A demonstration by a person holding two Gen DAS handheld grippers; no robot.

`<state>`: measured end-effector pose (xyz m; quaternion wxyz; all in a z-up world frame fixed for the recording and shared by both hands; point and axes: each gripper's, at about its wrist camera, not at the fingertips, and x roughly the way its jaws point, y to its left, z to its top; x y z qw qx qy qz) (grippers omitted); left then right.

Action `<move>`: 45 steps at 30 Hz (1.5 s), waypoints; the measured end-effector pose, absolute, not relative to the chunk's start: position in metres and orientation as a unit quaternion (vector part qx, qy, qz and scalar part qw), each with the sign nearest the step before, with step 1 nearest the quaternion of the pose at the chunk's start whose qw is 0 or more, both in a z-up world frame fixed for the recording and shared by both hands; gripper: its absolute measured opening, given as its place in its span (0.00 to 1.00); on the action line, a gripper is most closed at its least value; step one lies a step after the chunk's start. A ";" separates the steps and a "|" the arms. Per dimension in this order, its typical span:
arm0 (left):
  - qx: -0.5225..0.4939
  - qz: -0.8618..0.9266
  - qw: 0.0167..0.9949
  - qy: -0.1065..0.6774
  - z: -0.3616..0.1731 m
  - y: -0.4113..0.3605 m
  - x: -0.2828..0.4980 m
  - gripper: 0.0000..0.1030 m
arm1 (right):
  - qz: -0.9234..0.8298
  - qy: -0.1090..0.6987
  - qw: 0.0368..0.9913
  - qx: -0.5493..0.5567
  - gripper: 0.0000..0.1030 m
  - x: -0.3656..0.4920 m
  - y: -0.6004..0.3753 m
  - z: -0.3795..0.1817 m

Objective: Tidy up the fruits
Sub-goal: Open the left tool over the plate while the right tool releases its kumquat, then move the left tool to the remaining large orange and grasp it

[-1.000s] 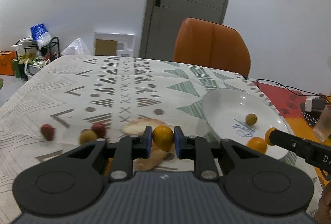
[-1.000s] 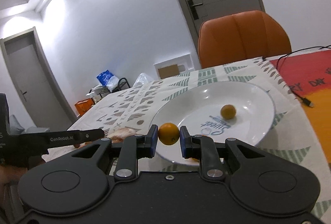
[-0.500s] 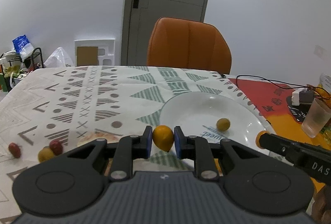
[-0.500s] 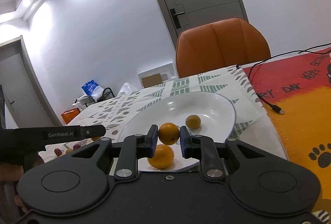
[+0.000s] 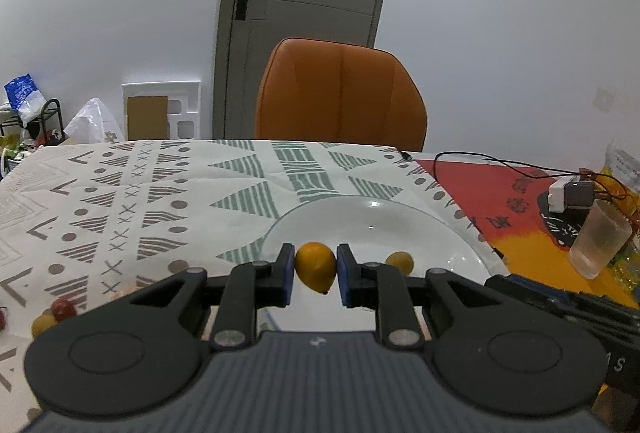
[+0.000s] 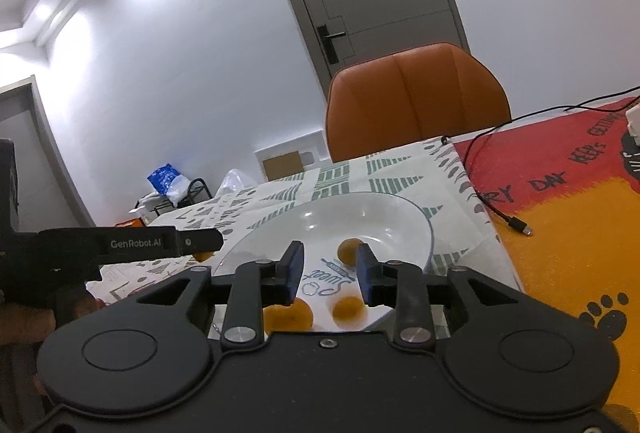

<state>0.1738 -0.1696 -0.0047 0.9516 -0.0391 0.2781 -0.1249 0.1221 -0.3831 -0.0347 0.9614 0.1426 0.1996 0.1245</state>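
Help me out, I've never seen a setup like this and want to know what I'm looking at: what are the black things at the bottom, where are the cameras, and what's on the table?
No robot here: a person holds a two-finger gripper in each hand, each with a camera looking along its fingers. One picture comes from the left gripper, which is shut on a small yellow-orange fruit. The other comes from the right gripper, whose jaws are opening with nothing between them. Below it a white plate on a patterned tablecloth holds three orange fruits, one being this one. A few small fruits remain on the cloth, and a plastic cup stands to the right.
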 end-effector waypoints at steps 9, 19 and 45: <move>-0.042 -0.127 0.952 0.275 -0.004 -0.171 0.172 0.21 | 0.119 0.197 0.963 0.140 0.50 0.117 -0.383 -0.030; -0.057 -0.104 0.952 0.283 -0.002 -0.153 0.164 0.32 | 0.117 0.191 0.964 0.141 0.82 0.110 -0.376 -0.028; -0.035 -0.031 0.969 0.243 0.014 -0.088 0.116 0.94 | 0.131 0.183 0.964 0.143 1.00 0.091 -0.340 -0.017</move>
